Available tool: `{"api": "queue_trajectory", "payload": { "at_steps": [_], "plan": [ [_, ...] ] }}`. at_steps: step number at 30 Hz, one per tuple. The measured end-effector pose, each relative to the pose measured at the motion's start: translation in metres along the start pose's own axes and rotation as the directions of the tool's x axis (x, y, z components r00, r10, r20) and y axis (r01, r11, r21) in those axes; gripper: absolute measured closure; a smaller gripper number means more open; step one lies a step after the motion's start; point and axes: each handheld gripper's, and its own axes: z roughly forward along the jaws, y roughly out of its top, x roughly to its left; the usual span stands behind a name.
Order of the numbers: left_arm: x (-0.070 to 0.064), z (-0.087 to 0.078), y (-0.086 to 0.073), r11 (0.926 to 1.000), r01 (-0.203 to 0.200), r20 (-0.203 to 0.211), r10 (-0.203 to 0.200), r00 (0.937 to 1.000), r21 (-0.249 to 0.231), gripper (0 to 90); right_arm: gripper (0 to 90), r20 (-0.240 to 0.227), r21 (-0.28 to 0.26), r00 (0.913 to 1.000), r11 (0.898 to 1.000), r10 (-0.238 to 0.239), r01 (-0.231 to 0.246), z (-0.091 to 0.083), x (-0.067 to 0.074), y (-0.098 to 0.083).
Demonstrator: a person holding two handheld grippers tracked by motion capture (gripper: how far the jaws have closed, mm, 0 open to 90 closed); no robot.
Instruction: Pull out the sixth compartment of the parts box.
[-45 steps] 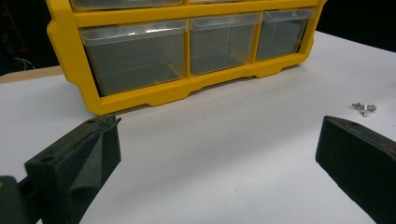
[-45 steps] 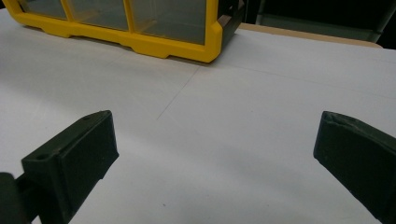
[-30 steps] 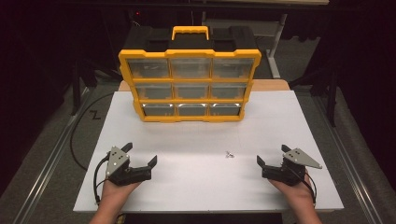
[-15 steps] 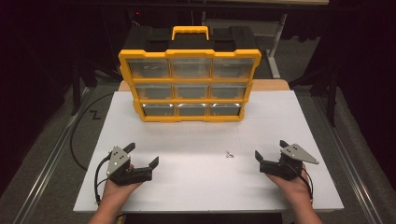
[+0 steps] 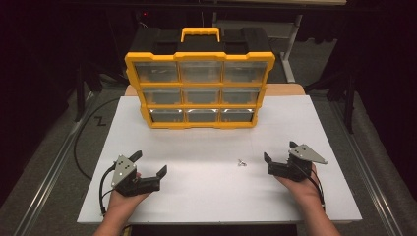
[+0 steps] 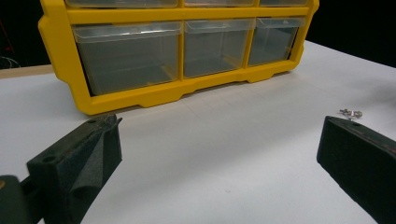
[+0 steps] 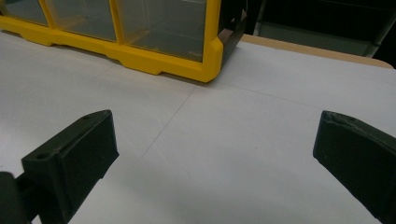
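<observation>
A yellow organizer case point(image 5: 199, 88) with clear drawers and a yellow handle stands upright at the back of the white table point(image 5: 216, 191). Its bottom drawers point(image 6: 130, 56) look empty in the left gripper view, and its lower right corner point(image 7: 205, 56) appears in the right gripper view. A small metal screw point(image 5: 241, 162) lies on the table right of centre, also seen as the screw point(image 6: 351, 113) in the left gripper view. My left gripper point(image 5: 148, 163) is open at the front left, nothing between its jaws. My right gripper point(image 5: 279, 151) is open at the front right, just right of the screw.
A black cable point(image 5: 81, 142) loops off the table's left side. A wooden tabletop edge point(image 5: 285, 90) shows behind the white sheet. Dark floor and metal rails point(image 5: 44, 182) surround the table. Open white surface lies between the grippers and the case.
My right gripper has shifted a little to the left, toward the screw. My left gripper has barely moved.
</observation>
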Motion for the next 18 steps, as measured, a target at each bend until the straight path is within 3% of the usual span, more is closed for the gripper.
{"api": "queue_trajectory", "payload": {
  "at_steps": [18],
  "plan": [
    [-0.001, 0.001, -0.001, 0.9999, -0.016, -0.004, 0.016, 0.9999, 0.005, 0.3, 0.9, 0.000, 0.024, 0.9989, 0.999, -0.047, 0.047, 0.024, 0.000, 0.012]
  ]
}}
